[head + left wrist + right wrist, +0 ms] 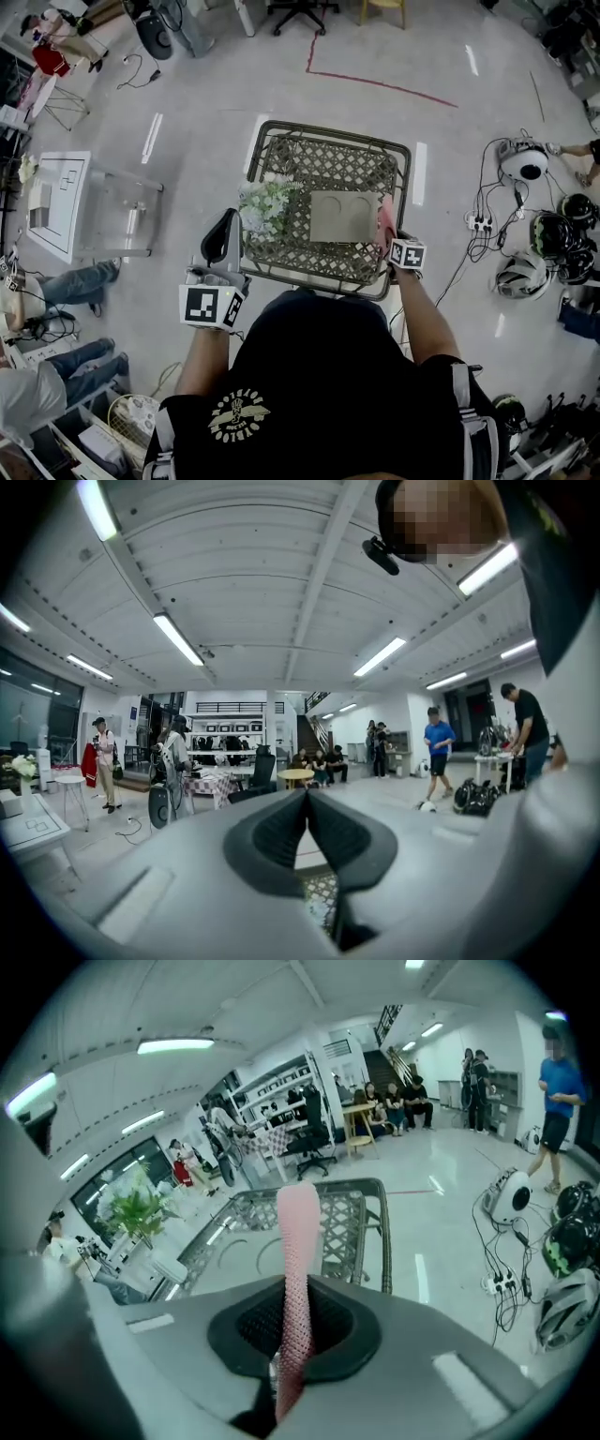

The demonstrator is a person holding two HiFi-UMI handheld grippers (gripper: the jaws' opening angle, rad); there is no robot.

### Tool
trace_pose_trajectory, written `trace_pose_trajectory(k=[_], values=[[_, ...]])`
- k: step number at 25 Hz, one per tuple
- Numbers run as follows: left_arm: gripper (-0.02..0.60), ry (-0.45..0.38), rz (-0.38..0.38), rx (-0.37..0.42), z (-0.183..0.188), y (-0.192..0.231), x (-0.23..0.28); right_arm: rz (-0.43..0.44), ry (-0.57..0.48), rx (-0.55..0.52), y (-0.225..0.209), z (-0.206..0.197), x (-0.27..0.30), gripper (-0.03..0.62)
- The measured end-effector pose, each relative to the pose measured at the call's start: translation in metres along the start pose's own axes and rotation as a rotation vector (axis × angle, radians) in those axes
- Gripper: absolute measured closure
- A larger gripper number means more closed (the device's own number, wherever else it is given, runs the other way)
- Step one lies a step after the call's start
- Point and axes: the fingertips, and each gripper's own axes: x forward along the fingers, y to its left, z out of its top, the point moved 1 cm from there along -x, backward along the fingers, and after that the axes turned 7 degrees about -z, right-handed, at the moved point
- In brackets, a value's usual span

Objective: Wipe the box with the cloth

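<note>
pinching pink cloth (294, 1269): right claw (292, 1330); left claw (307, 829) closed, empty.

Head view: my right gripper (390, 240) covers most of the cloth (385, 223). Only a pink sliver shows by the right edge of the box (345, 216), and I can't tell if they touch. Jaws not visible there, they're behind the marker cube. Right gripper view: the cloth's lower end disappears between my jaws, and the strip blocks the box's middle. Left gripper view: my left gripper (307, 801) hides nearly all the bench (323, 897), leaving just a small lattice patch. Box markings too faint to read.
</note>
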Motion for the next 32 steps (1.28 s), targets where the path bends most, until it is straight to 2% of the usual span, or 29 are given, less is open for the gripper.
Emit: trace_pose_trajectory(k=[5, 12, 24, 32], values=[[0.581, -0.033, -0.01, -0.009, 0.004, -0.01, 0.009, 0.056, -0.184, -0.033, 0.019, 0.05, -0.065, 0.577], [0.581, -0.052, -0.046, -0.019, 0.01, -0.023, 0.021, 0.126, -0.363, -0.05, 0.043, 0.1, -0.143, 0.577], [0.581, -0.117, -0.045, -0.015, 0.036, -0.038, 0.025, 0.174, -0.684, -0.167, 0.074, 0.197, -0.28, 0.577], [0.581, -0.118, -0.051, -0.013, 0.034, -0.046, 0.025, 0.194, -0.875, -0.23, 0.094, 0.239, -0.362, 0.577]])
